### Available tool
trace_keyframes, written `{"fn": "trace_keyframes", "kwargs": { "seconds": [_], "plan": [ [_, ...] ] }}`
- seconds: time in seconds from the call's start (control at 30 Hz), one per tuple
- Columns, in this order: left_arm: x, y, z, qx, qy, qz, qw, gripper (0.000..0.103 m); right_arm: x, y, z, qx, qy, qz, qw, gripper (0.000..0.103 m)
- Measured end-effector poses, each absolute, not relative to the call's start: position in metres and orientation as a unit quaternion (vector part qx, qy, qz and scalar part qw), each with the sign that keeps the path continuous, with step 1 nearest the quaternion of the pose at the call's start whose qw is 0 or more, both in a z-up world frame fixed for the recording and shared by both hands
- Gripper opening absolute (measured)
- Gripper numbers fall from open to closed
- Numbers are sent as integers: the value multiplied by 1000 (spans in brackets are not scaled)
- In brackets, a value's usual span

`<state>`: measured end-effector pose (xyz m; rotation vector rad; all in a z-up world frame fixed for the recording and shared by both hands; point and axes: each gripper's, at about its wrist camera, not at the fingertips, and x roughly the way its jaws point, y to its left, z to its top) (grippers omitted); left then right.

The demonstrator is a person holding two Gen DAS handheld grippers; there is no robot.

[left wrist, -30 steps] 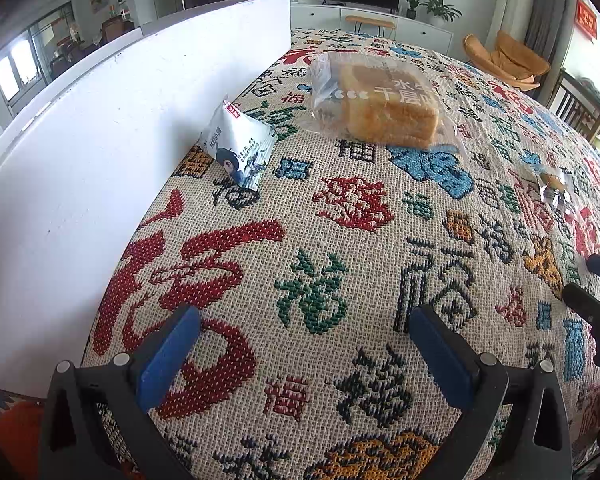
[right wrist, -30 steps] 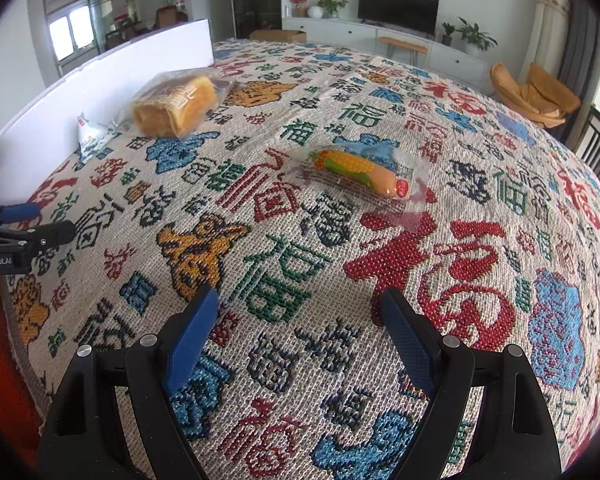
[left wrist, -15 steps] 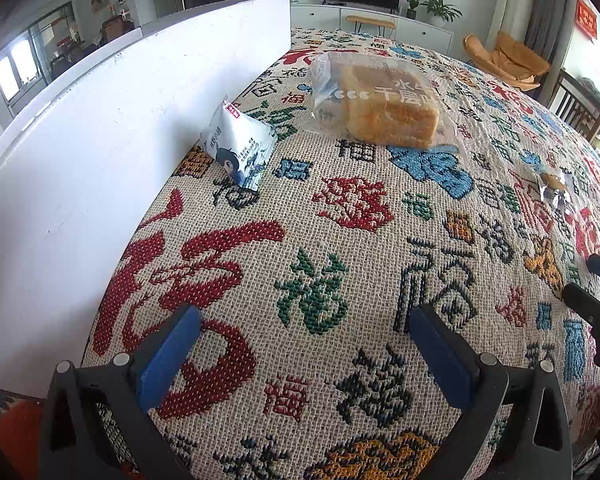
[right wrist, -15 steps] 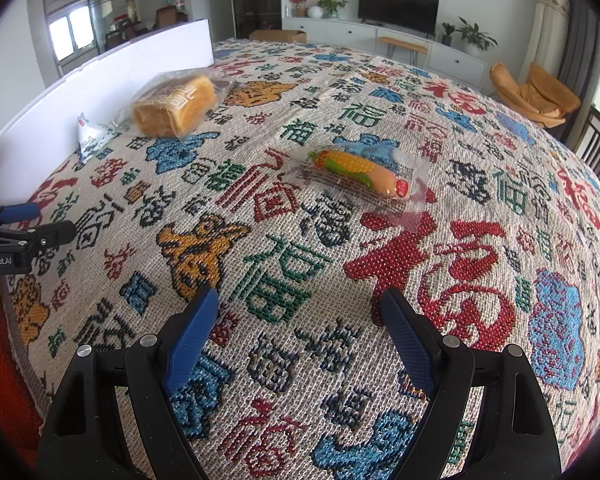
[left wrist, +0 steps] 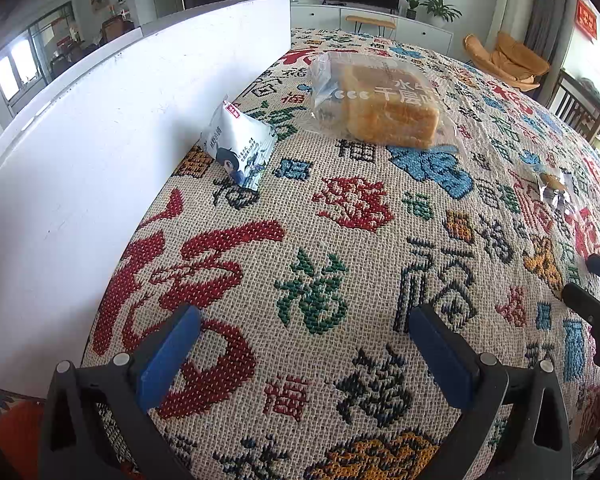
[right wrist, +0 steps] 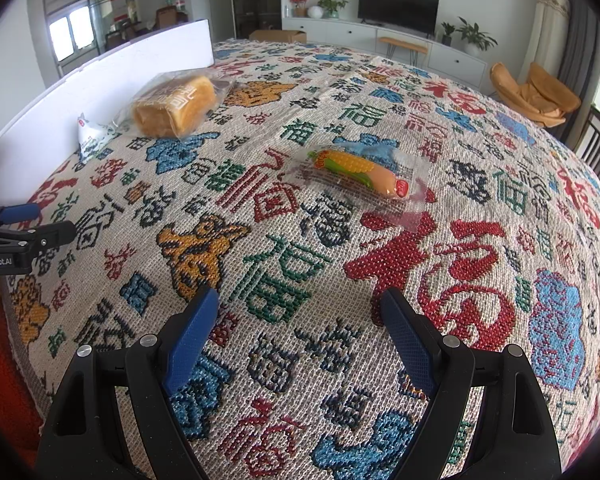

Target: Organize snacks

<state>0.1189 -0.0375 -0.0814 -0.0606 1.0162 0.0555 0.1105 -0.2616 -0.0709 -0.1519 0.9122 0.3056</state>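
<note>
A bagged loaf of bread (left wrist: 384,104) lies on the patterned tablecloth, far ahead of my left gripper (left wrist: 304,344), which is open and empty. A small white snack packet (left wrist: 240,146) leans against the white board. In the right wrist view a corn sausage in clear wrap (right wrist: 360,170) lies ahead of my right gripper (right wrist: 296,320), also open and empty. The bread (right wrist: 172,106) and the packet (right wrist: 94,136) show at the far left there. The sausage wrapper (left wrist: 554,186) shows at the right edge of the left wrist view.
A tall white board (left wrist: 100,152) stands along the table's left edge. The left gripper's tips (right wrist: 24,224) show at the left of the right wrist view; the right gripper's tips (left wrist: 592,292) show at the right of the left wrist view.
</note>
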Motion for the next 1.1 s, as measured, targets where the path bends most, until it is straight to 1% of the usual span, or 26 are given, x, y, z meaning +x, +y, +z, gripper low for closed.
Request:
{"fn": "trace_keyframes", "kwargs": {
  "seconds": [0.17,0.3,0.37,0.47,0.53,0.63,0.8,0.87,0.93,0.97,1.0,1.03,1.1],
  "plan": [
    [107,-29,-75,-81,473,-40,876,103,110,-261,-71,-73,438,147,884,86],
    [108,-37,-54,-92,474,-91,871,103,111,-261,-71,-73,438,147,884,85],
    [125,-43,-29,-81,469,-112,872,103,111,-261,-71,-73,438,147,884,85],
    [163,-51,15,-31,437,-105,893,103,110,-262,-70,-72,439,147,884,86],
    [200,-54,23,-28,456,-111,882,103,111,-262,-71,-72,439,147,884,86],
    [256,-54,8,-55,508,-100,854,103,111,-262,-71,-72,439,147,884,86],
    [301,-74,-40,-4,554,-57,830,103,110,-261,-70,-72,439,147,884,86],
    [309,-74,-57,1,561,-37,827,103,111,-262,-71,-72,439,147,884,86],
    [311,-72,-56,-7,545,-24,838,102,111,-262,-71,-72,439,147,884,86],
    [309,-71,-53,-11,542,-22,840,98,111,-262,-71,-72,439,147,884,86],
    [304,-71,-48,-12,535,-27,845,80,111,-262,-70,-72,439,147,884,86],
    [297,-74,-41,-2,524,-32,851,74,111,-262,-71,-72,439,147,884,86],
    [278,-80,-28,12,517,-57,854,72,111,-262,-71,-72,439,147,884,86]
  ]
}}
